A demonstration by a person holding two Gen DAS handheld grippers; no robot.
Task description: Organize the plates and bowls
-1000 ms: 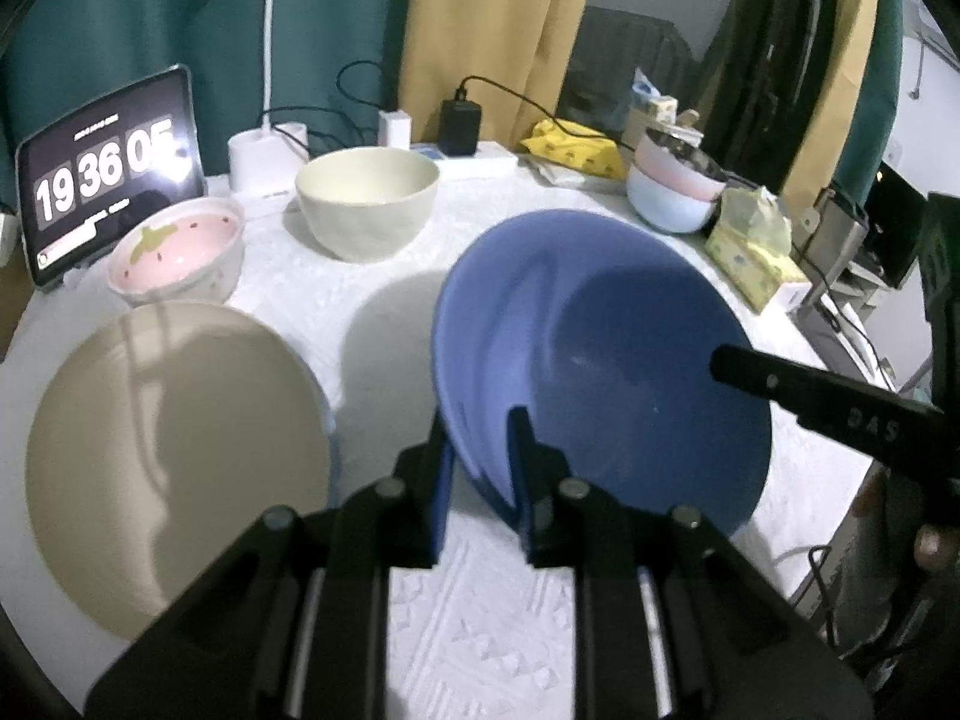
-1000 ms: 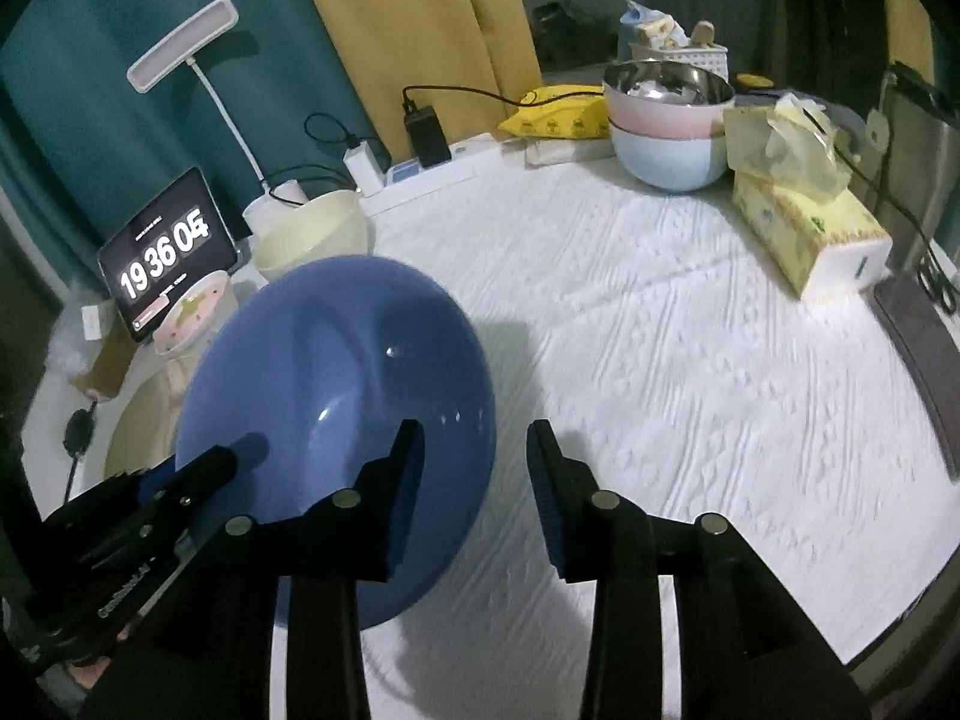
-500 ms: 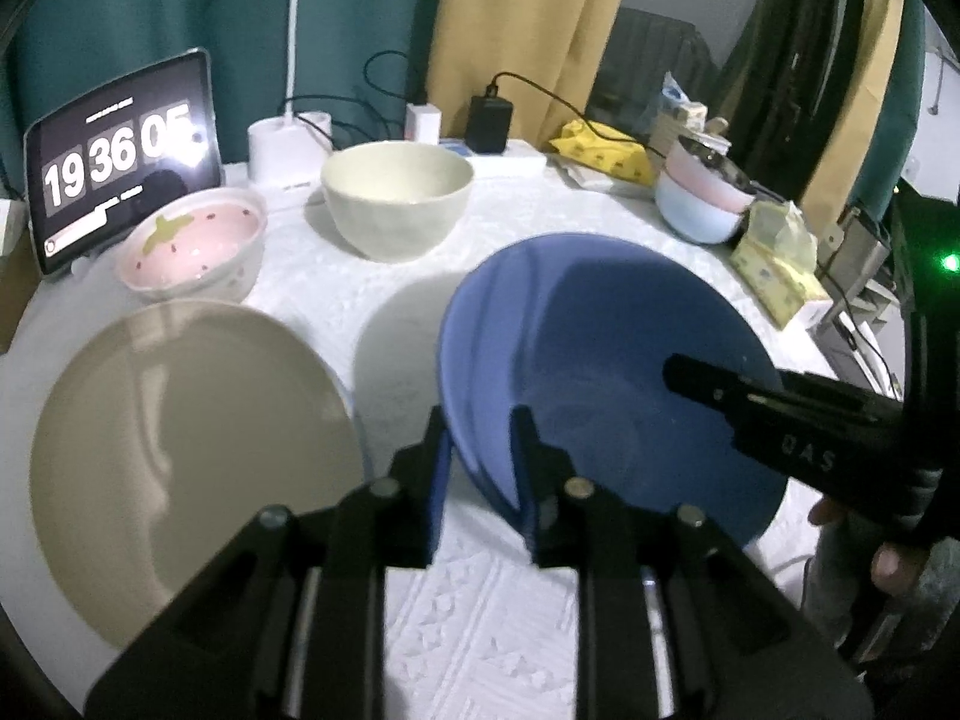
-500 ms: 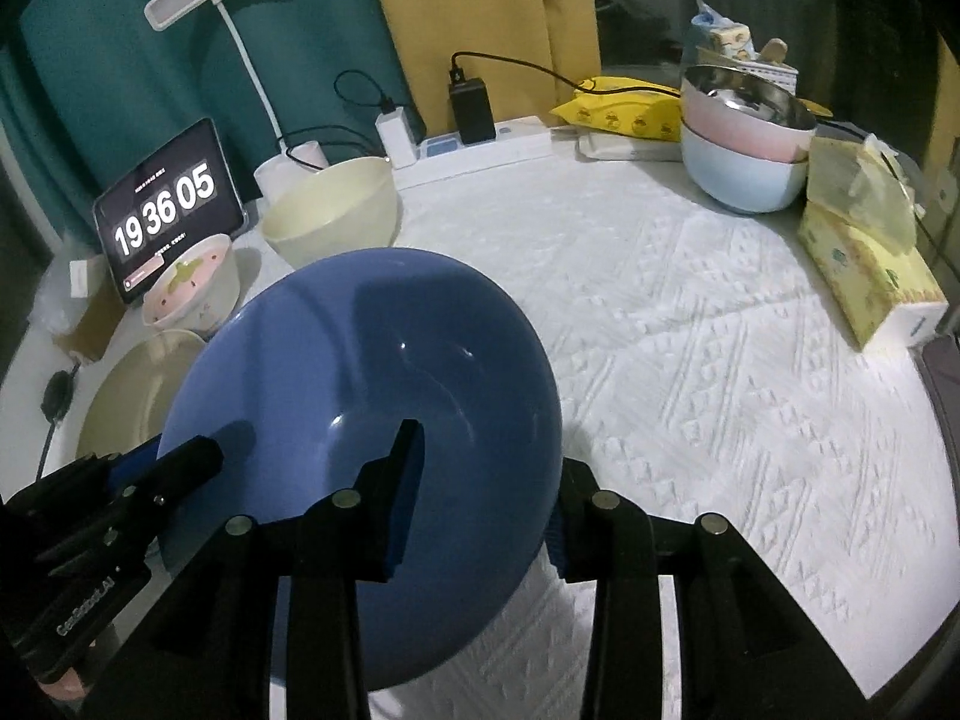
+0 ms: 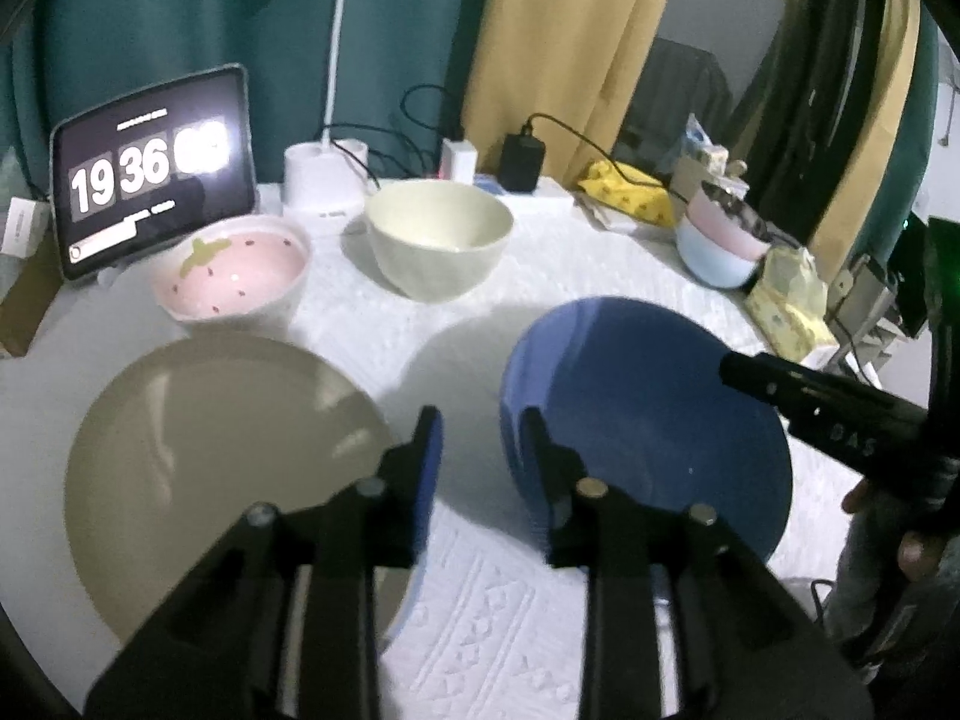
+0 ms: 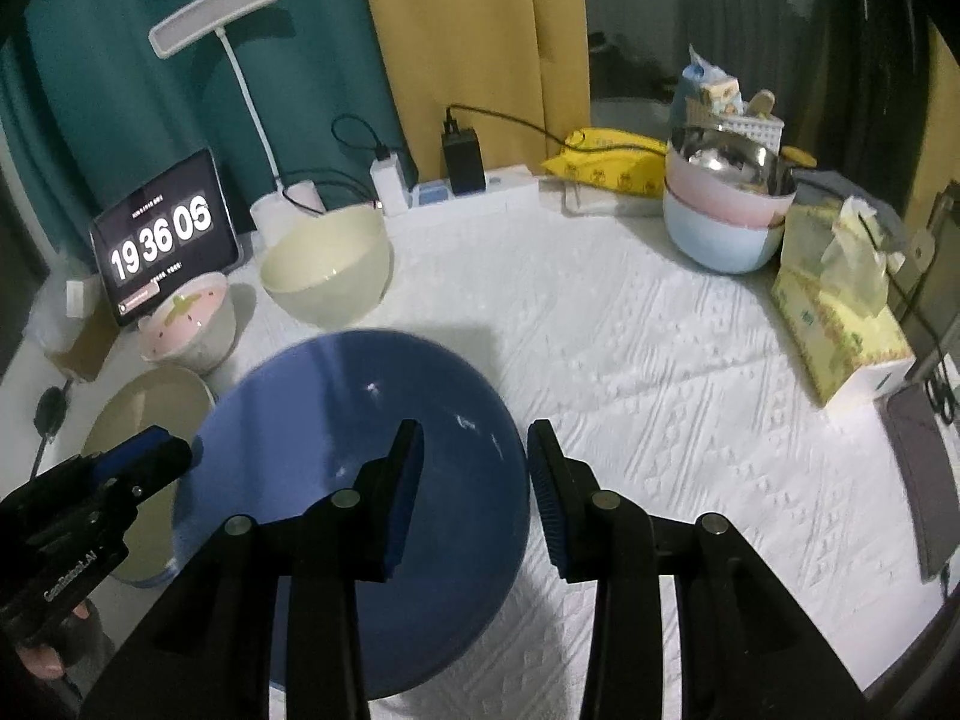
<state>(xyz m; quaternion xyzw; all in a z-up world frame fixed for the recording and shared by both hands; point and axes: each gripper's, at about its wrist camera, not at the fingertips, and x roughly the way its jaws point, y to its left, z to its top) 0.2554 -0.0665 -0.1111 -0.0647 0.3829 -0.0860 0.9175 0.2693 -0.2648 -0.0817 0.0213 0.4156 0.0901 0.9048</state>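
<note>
The blue plate (image 6: 360, 480) lies on the white embossed tablecloth (image 6: 690, 396), and neither tool grips it. In the left wrist view the left gripper (image 5: 483, 438) has its fingers spread, with the plate's near-left rim just inside the right-hand finger and bare cloth showing in the gap between them. At 9 o'clock from that plate sits the beige plate (image 5: 210, 456), close beside it but apart, with what looks like a blue rim of another dish peeping from under its near edge. At 12 o'clock from the beige plate is the pink strawberry bowl (image 5: 231, 276), and at 1 o'clock the cream bowl (image 5: 438, 234), both upright. In the right wrist view the right gripper (image 6: 474, 468) also stands with fingers spread, straddling the blue plate's right rim: the left-hand finger is over the plate, the right-hand one over cloth, and contact cannot be judged. Towards 2 o'clock, well apart, a steel bowl nests in a pink bowl inside a pale blue one, forming the stacked bowls (image 6: 726, 210), just beside the yellow tissue box (image 6: 840, 336). At 10 o'clock a tablet clock (image 6: 162, 234) reads 19 36 06, with a white desk lamp (image 6: 240, 60) behind the cream bowl.
</note>
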